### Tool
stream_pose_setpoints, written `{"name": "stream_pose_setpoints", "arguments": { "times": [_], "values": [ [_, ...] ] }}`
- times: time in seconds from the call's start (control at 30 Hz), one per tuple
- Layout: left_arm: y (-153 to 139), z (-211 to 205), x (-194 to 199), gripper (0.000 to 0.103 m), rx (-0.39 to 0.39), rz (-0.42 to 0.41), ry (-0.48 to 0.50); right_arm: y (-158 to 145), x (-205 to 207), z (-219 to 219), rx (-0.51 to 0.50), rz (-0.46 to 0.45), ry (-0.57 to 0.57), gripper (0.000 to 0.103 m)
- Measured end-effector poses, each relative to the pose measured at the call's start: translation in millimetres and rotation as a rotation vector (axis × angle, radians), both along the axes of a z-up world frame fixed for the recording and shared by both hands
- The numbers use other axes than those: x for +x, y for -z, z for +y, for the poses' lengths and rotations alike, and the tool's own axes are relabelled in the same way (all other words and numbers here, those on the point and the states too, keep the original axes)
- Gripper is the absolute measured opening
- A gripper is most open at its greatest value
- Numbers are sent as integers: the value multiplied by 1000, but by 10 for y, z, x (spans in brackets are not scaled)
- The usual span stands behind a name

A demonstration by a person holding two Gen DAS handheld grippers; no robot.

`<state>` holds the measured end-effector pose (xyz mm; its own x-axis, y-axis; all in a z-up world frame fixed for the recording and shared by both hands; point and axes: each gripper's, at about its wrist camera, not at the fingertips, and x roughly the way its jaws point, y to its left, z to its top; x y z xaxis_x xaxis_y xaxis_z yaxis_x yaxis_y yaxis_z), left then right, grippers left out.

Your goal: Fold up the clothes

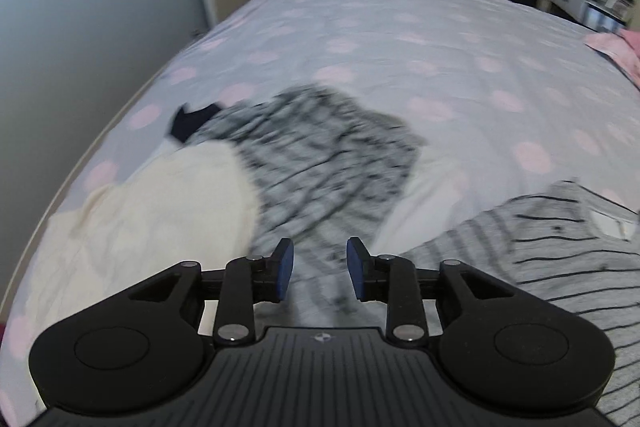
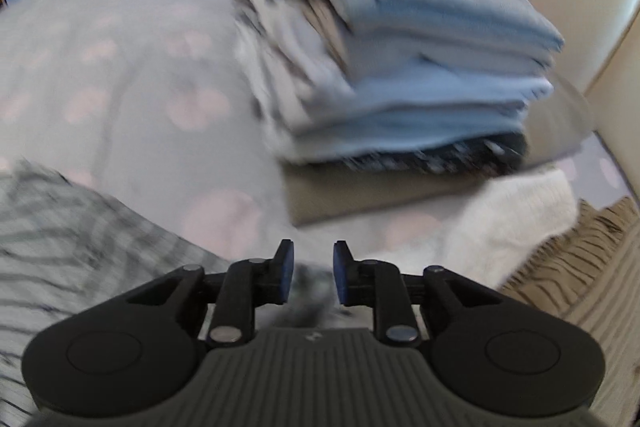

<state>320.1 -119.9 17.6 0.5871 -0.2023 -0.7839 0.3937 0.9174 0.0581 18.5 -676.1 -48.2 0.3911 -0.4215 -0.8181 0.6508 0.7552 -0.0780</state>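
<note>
One folded stack (image 2: 404, 67) stands on the bed (image 1: 400, 39); at least three garments lie unfolded: checked garment (image 1: 320, 147), cream garment (image 1: 160, 203), striped garment (image 1: 540, 247); folding appears part done; left gripper (image 1: 320, 269) and right gripper (image 2: 313, 273) both agape, holding nothing.

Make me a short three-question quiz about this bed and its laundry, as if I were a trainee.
1. True or false: the left tool is gripping cloth.
2. What sits ahead of the right tool? A) a folded stack B) a basket C) a pillow
3. Fill in: the bedsheet is grey with ____ dots.

Key: 1 false, its jaws stand apart with nothing between them; 2 A; 3 pink.
</note>
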Motion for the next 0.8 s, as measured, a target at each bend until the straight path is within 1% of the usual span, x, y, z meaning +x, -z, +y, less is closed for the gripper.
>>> {"name": "stream_pose_setpoints", "arguments": {
  "times": [0.03, 0.13, 0.23, 0.33, 0.4, 0.53, 0.6, 0.7, 0.73, 0.77, 0.8],
  "values": [
    [16, -118, 5, 27, 0, 9, 26, -21, 62, 40, 22, -23, -10, 25],
    [93, -474, 23, 28, -1, 31, 103, -14, 339, 212, 91, -65, -87, 26],
    [216, -822, 61, 29, 12, 46, 154, 37, 654, 399, 135, -88, -175, 32],
    [368, -1149, 127, 29, 23, 62, 195, 128, 934, 488, 171, -99, -222, 32],
    [483, -1324, 177, 29, 31, 74, 231, 190, 1116, 535, 192, -104, -248, 32],
    [676, -1584, 243, 29, 44, 66, 282, 300, 1482, 654, 232, -125, -317, 33],
    [761, -1696, 297, 31, 30, 82, 300, 329, 1632, 776, 237, -133, -367, 34],
    [851, -1878, 352, 31, 13, 91, 355, 401, 1882, 899, 235, -136, -435, 34],
    [876, -1935, 362, 36, 12, 89, 373, 428, 1975, 932, 231, -136, -454, 36],
    [902, -1991, 370, 45, 11, 87, 391, 453, 2044, 957, 230, -137, -468, 39],
    [936, -2045, 385, 48, 9, 88, 407, 486, 2101, 969, 240, -138, -480, 40]
  ]
}}
